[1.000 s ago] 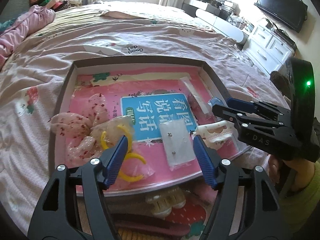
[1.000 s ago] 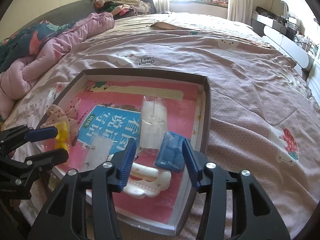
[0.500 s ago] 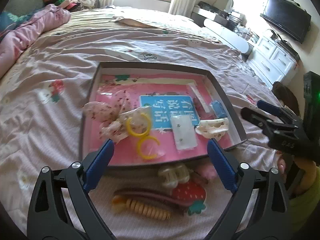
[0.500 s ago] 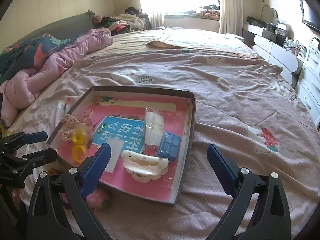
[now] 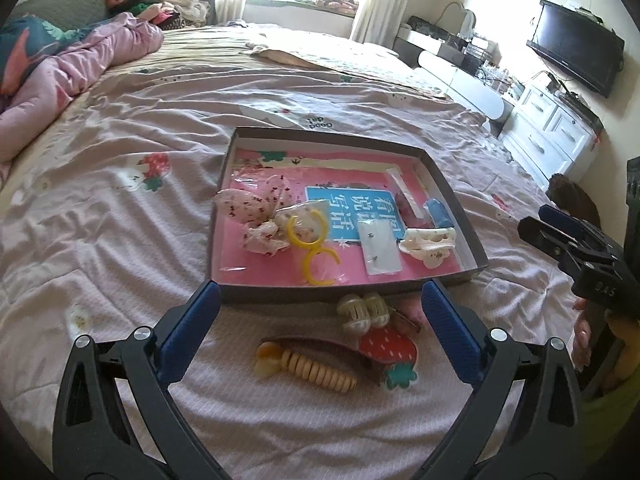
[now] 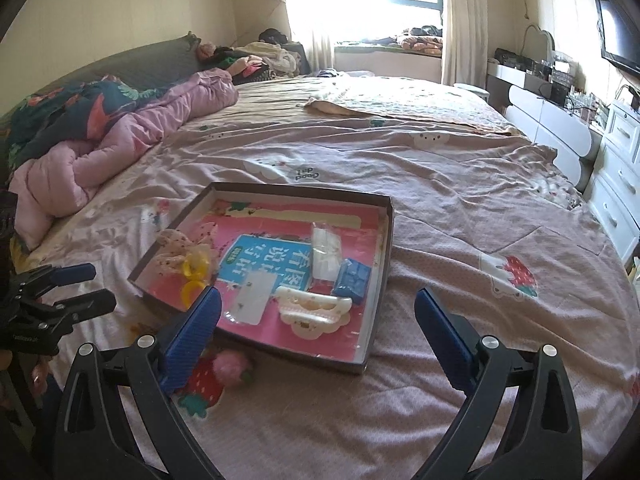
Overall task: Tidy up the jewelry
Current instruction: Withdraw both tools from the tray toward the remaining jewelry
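Both grippers now back off the tray (image 5: 456, 196) | left gripper (image 5: 320, 332), right gripper (image 6: 318, 336) spread wide, empty | tray holds yellow rings (image 5: 308, 232), white claw clip (image 6: 312, 308), blue packet (image 6: 352, 278) | left view alone — beaded barrette (image 5: 308, 364) on bedspread

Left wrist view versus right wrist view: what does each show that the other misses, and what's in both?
Only the left wrist view shows the cream clips and the long beaded clip lying on the bedspread in front of the tray, plus the right gripper. Only the right wrist view shows the pink pompom and the left gripper. Both show the tray, yellow rings, white claw clip, blue item and strawberry clip. Both grippers are open, holding nothing.
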### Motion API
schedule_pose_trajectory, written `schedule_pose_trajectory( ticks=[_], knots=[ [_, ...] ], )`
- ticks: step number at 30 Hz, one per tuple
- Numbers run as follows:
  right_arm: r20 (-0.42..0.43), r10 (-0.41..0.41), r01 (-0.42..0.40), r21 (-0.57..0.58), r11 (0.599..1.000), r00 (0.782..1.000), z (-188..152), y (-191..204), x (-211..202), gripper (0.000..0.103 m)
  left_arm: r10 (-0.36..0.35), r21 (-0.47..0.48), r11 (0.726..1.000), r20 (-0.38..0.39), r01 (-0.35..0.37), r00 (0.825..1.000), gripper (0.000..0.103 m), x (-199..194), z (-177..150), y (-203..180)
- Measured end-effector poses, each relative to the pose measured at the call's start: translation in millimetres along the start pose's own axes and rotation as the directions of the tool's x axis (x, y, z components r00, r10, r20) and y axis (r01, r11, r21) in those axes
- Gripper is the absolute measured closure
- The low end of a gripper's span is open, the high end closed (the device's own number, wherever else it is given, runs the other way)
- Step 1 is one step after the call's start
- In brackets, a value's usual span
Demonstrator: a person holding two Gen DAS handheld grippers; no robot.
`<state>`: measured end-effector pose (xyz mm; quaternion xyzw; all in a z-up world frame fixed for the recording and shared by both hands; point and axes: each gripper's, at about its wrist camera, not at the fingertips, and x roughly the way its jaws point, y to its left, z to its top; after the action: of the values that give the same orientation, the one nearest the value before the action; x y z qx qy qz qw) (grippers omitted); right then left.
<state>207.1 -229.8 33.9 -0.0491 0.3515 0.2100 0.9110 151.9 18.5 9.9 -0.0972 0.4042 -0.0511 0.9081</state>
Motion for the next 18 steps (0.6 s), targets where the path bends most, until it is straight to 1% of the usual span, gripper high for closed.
schedule_pose_trajectory(
  ticks=[7, 18],
  knots=[
    [0.014, 0.008, -0.007, -0.018, 1.0, 1.0, -7.7, 13.5, -18.5, 0.009, 0.017, -0.003, 1.0, 0.013, -0.017, 1.0, 0.011, -14.6, -8.7, 7.0],
    [0.008, 0.033, -0.033, -0.04, 0.999, 0.999, -21.5, 30.9, -32.0, 0.009, 0.046, -0.006, 0.999, 0.019, -0.046, 0.999, 0.011, -32.1, -25.1, 16.3]
  ],
)
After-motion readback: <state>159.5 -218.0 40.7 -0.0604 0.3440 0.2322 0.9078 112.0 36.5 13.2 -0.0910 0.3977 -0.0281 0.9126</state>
